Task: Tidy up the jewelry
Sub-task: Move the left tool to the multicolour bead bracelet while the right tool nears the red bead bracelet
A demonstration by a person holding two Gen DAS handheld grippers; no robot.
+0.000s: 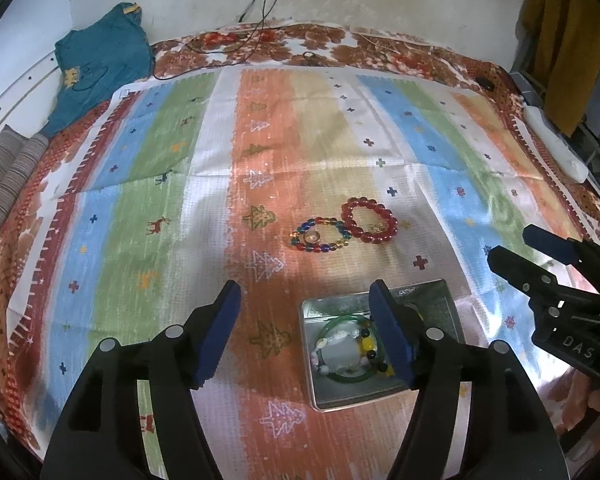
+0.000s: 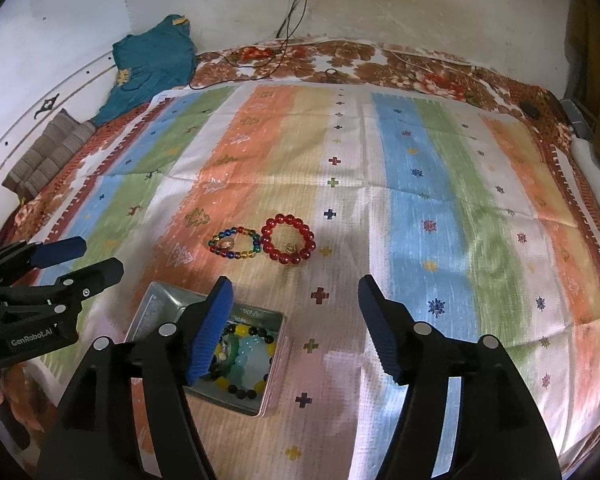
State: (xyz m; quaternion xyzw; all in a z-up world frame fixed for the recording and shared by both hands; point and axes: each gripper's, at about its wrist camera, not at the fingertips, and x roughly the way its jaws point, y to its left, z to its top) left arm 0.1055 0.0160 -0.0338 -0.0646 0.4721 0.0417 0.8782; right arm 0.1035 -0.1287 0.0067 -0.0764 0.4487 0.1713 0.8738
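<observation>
A red bead bracelet (image 1: 370,220) (image 2: 288,240) and a multicoloured bead bracelet (image 1: 320,236) (image 2: 234,243) lie side by side on the striped cloth, a small ring inside the multicoloured one. A square metal tin (image 1: 440,292) (image 2: 160,300) nearer me holds a green bangle (image 1: 340,324) and bead bracelets (image 2: 252,360). My left gripper (image 1: 304,332) is open and empty, hovering just left of the tin. My right gripper (image 2: 292,328) is open and empty, just right of the tin. Each gripper shows in the other's view (image 1: 520,252) (image 2: 84,260).
The striped cloth (image 2: 420,200) covers a floral bedspread (image 2: 380,56). A teal garment (image 1: 100,60) and folded grey fabric (image 1: 8,176) lie at the far left. Cables (image 1: 236,44) run down the back wall. A white object (image 1: 556,144) lies at the right edge.
</observation>
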